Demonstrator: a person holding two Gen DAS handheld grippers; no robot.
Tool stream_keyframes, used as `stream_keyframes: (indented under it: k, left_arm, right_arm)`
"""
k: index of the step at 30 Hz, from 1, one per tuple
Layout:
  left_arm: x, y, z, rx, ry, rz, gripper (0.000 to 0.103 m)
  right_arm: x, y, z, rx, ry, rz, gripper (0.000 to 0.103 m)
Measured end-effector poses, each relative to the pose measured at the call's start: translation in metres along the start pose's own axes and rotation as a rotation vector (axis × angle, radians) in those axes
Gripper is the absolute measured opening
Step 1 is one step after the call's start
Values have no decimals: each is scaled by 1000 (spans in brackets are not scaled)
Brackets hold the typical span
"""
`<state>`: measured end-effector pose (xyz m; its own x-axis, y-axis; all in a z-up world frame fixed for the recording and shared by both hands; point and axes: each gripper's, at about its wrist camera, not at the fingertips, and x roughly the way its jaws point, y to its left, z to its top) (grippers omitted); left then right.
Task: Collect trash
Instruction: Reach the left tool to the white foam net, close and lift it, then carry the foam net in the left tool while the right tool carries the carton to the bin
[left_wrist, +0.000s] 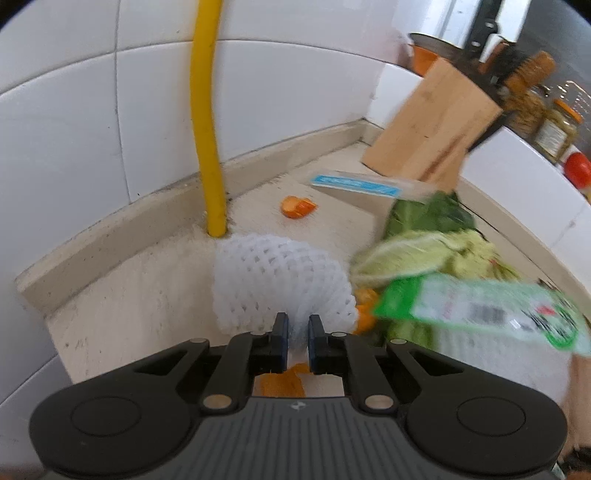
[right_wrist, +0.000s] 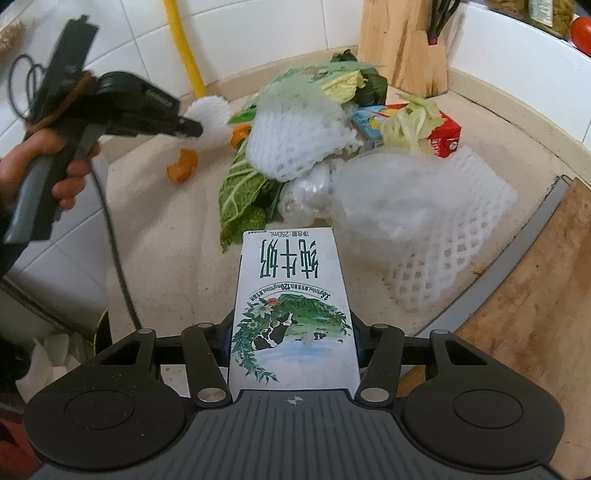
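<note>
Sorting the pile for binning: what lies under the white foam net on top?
Under the white foam fruit net: green cabbage leaves and crumpled clear plastic. Anything deeper is covered.

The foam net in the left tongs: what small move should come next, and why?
Probably lift the foam net a little, straight up off the counter. The left tongs look shut on its near edge, while orange peel lies under it and the trash pile touches its side, so a lift would free it cleanly.
</note>
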<state>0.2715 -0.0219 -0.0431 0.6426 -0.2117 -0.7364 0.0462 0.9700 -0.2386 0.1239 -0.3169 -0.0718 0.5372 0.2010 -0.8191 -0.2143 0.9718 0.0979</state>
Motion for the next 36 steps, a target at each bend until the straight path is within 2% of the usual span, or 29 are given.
stream_keyframes:
  k: [6,11,16,21,27,29,32,34,35,36]
  left_arm:
    - [-10,-14,-14,58,28,-11,7]
    - [-18,-20,-22,57,34,-21,7]
    - [-39,-29,-34,98,42,-50,7]
    - [-60,-41,-56,131,93,-87,7]
    - [-62,-46,-80,146,144,-73,8]
    - [-58,-46,-84,138,147,-55,11]
    - [-54,-49,-84,127,131,-48,32]
    - [-56,-53,-85,147,103,-27,51]
    - [-57,-55,-85,160,88,-8,54]
    - [-58,-56,-85,175,69,17,60]
  right_arm:
    - [2,1,-1,4,-11,-7,61]
    - [9,8,7,-15,-23,1,61]
    - [13,10,9,-29,-36,-30,61]
    - [13,10,6,-39,-29,-36,61]
    - [11,10,5,-42,-27,-44,61]
    - [11,10,5,-44,-30,-49,63]
    - [14,9,6,-43,-16,-48,75]
    - [12,10,7,-57,-25,-51,80]
    - [12,10,7,-63,-29,-52,87]
    - [11,10,8,-63,-38,-50,88]
